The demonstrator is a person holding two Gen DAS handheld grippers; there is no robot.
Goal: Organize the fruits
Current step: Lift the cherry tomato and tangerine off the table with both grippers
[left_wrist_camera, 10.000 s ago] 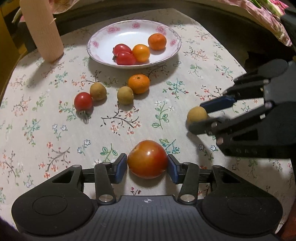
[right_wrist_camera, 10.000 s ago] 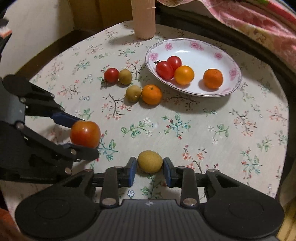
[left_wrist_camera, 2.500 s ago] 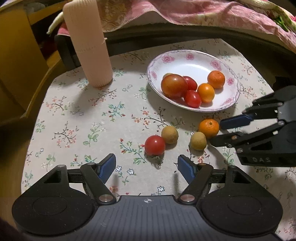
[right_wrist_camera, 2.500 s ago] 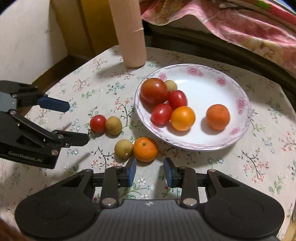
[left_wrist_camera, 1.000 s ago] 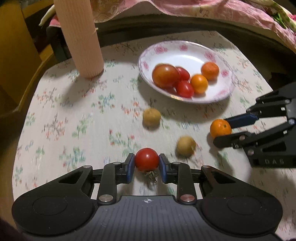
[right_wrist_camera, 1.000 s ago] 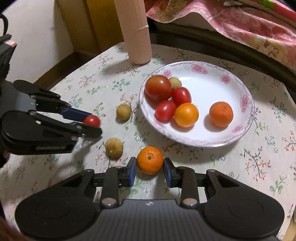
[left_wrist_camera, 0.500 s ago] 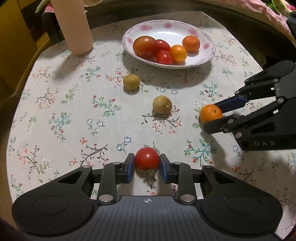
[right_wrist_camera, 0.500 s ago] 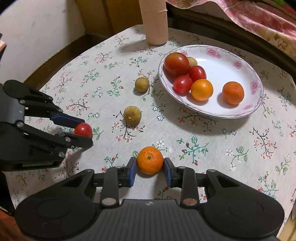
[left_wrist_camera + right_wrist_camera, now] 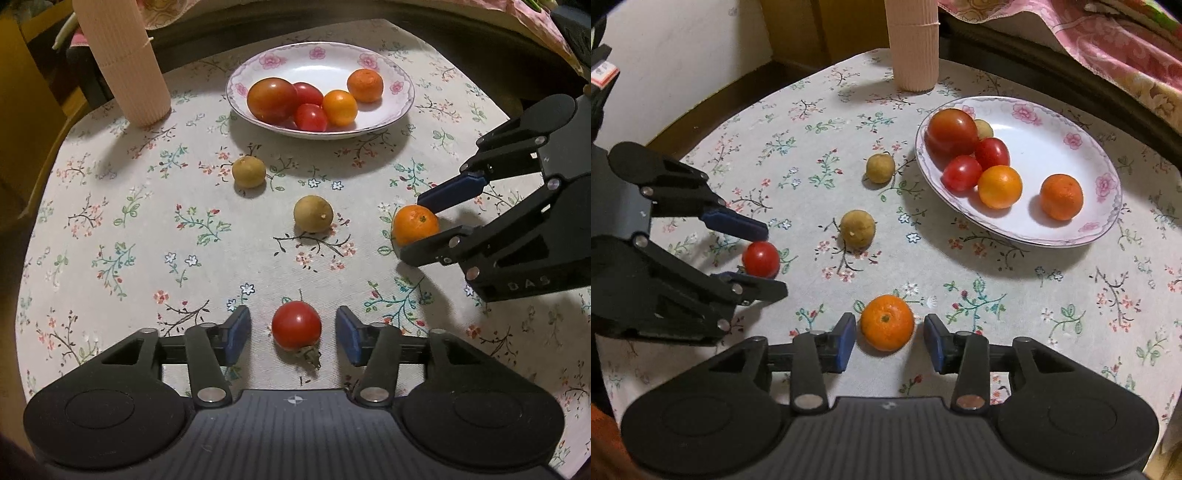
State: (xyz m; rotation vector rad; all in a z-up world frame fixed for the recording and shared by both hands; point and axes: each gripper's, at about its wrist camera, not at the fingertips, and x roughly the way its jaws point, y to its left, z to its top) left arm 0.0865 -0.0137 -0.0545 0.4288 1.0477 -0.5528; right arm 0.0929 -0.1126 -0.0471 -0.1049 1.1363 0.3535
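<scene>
The left gripper [image 9: 292, 334] has just been opening its jaws, and the small red tomato [image 9: 296, 325] sits loose between the blue pads, clear of both, resting on the floral tablecloth [image 9: 110, 221] near the table's front edge. The right gripper [image 9: 889, 338] has also just been opening; the mandarin [image 9: 887, 322] lies between its pads with a sliver of gap on each side, released onto the cloth toward the front edge as well.

Farther in, toward the middle of the table, lie 2 brownish-yellow round fruits: the nearer one [image 9: 313, 213] and the farther one [image 9: 249, 171], well apart from both grippers. The flowered plate [image 9: 1067, 122] sits toward the table's far edge and holds 1 large tomato [image 9: 952, 132], 2 small red tomatoes [image 9: 961, 172], 2 orange fruits [image 9: 1061, 196], and 1 more brownish fruit [image 9: 983, 129], which is mostly hidden behind the large tomato and cannot be seen at all from the left wrist view.

1 ribbed pink cylinder [image 9: 122, 59] stands at the far edge beside the plate, its top cut off by the frame. Pink patterned fabric [image 9: 1108, 48] lies beyond the table.
</scene>
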